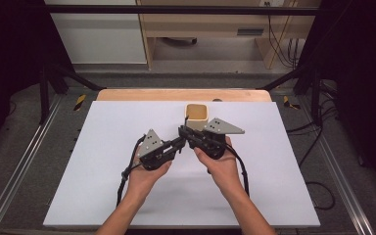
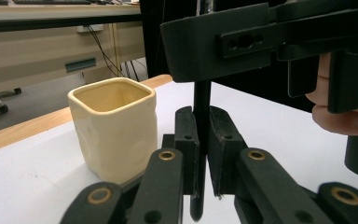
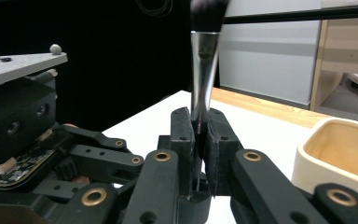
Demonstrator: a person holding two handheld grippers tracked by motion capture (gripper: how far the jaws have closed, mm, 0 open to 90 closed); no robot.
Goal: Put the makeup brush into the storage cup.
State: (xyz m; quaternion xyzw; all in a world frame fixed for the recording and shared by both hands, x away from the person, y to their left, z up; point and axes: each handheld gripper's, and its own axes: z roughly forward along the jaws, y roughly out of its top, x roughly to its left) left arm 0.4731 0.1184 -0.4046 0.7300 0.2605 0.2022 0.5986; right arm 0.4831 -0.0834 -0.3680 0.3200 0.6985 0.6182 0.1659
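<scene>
I am holding a makeup brush [image 3: 204, 70] upright near the centre of the frame, with both grippers pinching it. My right gripper [image 3: 199, 140] is clamping its silver ferrule, the dark bristles sitting at the top edge. My left gripper [image 2: 202, 154] is squeezing its black handle lower down. The cream cup [image 1: 196, 114] is standing just above them on the white table [image 1: 103, 186].

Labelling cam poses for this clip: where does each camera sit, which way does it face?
High view: above the person's side, facing forward and down on the table; forearms, both hands, left gripper and right gripper show.
Left gripper view: on the left gripper, facing the cup; jaws shut on the brush.
Right gripper view: on the right gripper, jaws shut on the brush.
Both gripper views share cup and brush.
</scene>
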